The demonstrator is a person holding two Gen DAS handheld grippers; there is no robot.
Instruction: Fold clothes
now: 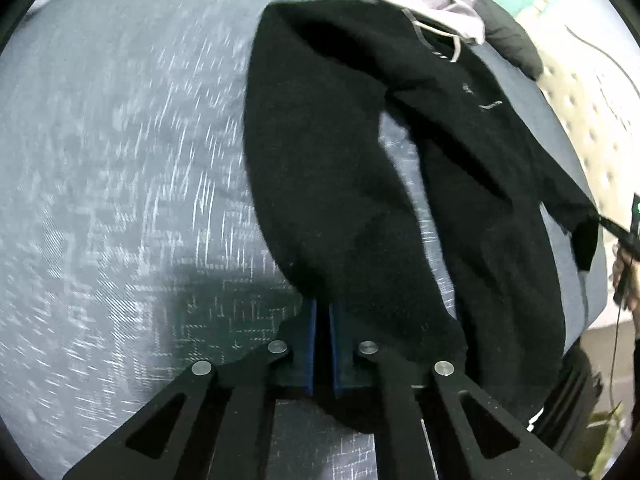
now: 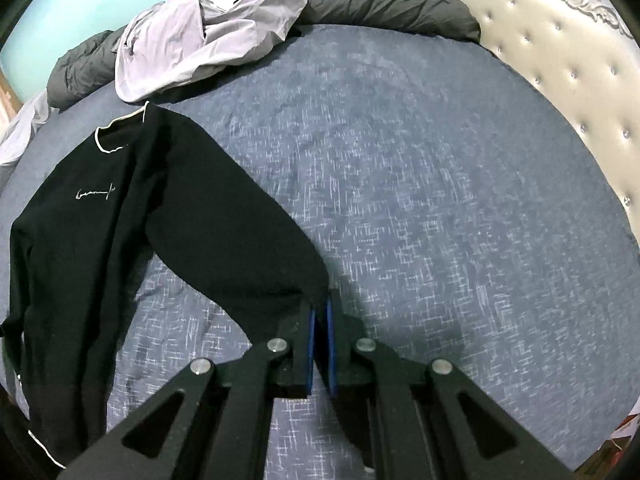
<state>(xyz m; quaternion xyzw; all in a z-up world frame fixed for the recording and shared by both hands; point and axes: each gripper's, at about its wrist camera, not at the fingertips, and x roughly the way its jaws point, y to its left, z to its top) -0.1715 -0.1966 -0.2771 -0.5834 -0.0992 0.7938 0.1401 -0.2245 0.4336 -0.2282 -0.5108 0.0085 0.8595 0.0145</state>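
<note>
A black sweater (image 1: 340, 160) with white script on the chest and a white-edged collar lies face up on the blue-grey bed sheet (image 1: 120, 160). My left gripper (image 1: 322, 312) is shut, its blue pads pinching the end of one sleeve. In the right wrist view the sweater (image 2: 100, 208) stretches away to the left, and my right gripper (image 2: 320, 312) is shut on the cuff of the other sleeve, which is pulled out from the body. That right gripper (image 1: 618, 230) also shows at the far right edge of the left wrist view, with the sleeve taut toward it.
A crumpled lilac garment (image 2: 200, 40) lies at the far end of the bed against a dark grey rolled duvet (image 2: 380, 4). A cream tufted headboard (image 2: 560, 60) borders the right side. Bare sheet (image 2: 440, 200) spreads to the right of the sweater.
</note>
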